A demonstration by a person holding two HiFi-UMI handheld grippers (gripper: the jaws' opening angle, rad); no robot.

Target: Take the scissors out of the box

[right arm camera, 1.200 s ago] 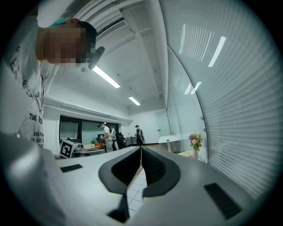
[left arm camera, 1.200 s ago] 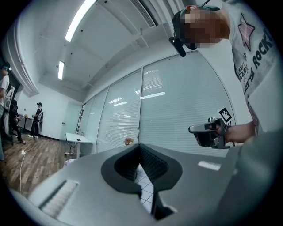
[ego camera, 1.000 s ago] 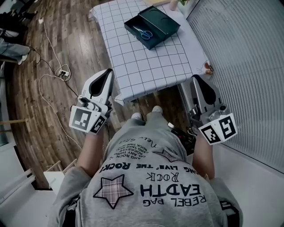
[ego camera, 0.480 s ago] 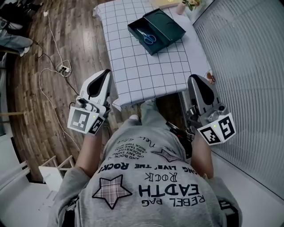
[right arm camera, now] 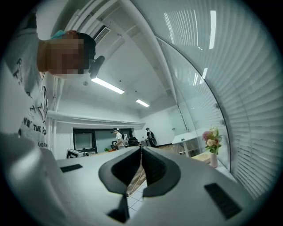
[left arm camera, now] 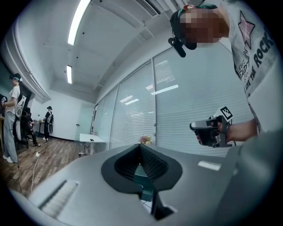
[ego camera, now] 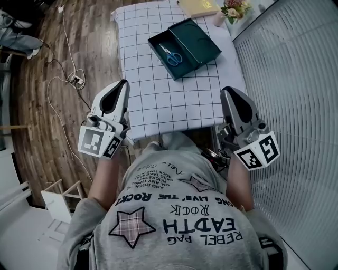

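Observation:
An open dark green box (ego camera: 196, 38) lies on the far part of a table (ego camera: 158, 100) with a white grid cloth. Blue-handled scissors (ego camera: 171, 54) lie in the box's left half. My left gripper (ego camera: 123, 83) hangs over the table's near left corner, its jaws shut and empty. At the near right corner, my right gripper (ego camera: 227, 90) is also shut with nothing in it. Both are well short of the box. In the left gripper view the jaws (left arm camera: 140, 146) meet, and the right gripper (left arm camera: 208, 132) shows beyond. The right gripper view shows its closed jaws (right arm camera: 141, 149).
A vase of flowers (ego camera: 236, 9) and a yellow flat thing (ego camera: 198, 6) sit at the table's far end. Cables and a power strip (ego camera: 75, 79) lie on the wooden floor at left. A slatted glass wall (ego camera: 296, 79) runs close along the right.
The person has walked up to the table. Both grippers have moved forward from in front of the table to over its near corners. The jaws stayed shut.

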